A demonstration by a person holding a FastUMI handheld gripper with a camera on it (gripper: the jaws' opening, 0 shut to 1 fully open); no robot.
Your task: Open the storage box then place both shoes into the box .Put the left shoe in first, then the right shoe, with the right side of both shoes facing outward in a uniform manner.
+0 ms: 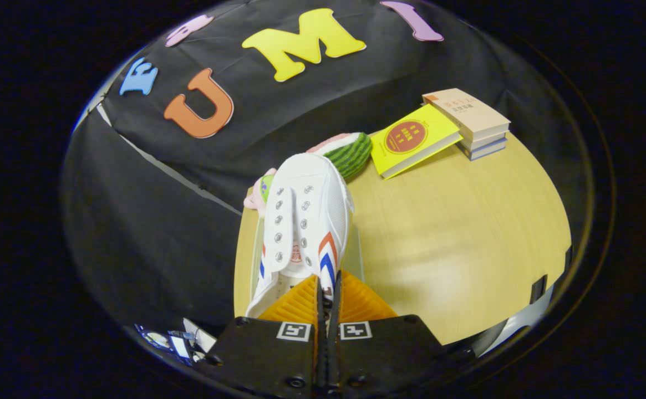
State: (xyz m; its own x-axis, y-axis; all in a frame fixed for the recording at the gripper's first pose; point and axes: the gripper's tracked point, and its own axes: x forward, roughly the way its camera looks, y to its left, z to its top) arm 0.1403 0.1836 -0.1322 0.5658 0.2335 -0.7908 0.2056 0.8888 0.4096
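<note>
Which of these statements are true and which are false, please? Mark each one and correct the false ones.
1. The gripper is shut on the white shoe. True: both fingers pinch its edge near the heel.
2. The shoe has laces tied in a bow. False: its eyelets are bare, no laces show.
3. A yellow book lies on the table beyond the shoe. True.
4. The yellow book lies on top of the stack of books. False: it lies beside the stack, leaning against it.
5. A striped green toy sits just past the shoe's toe. True.
</note>
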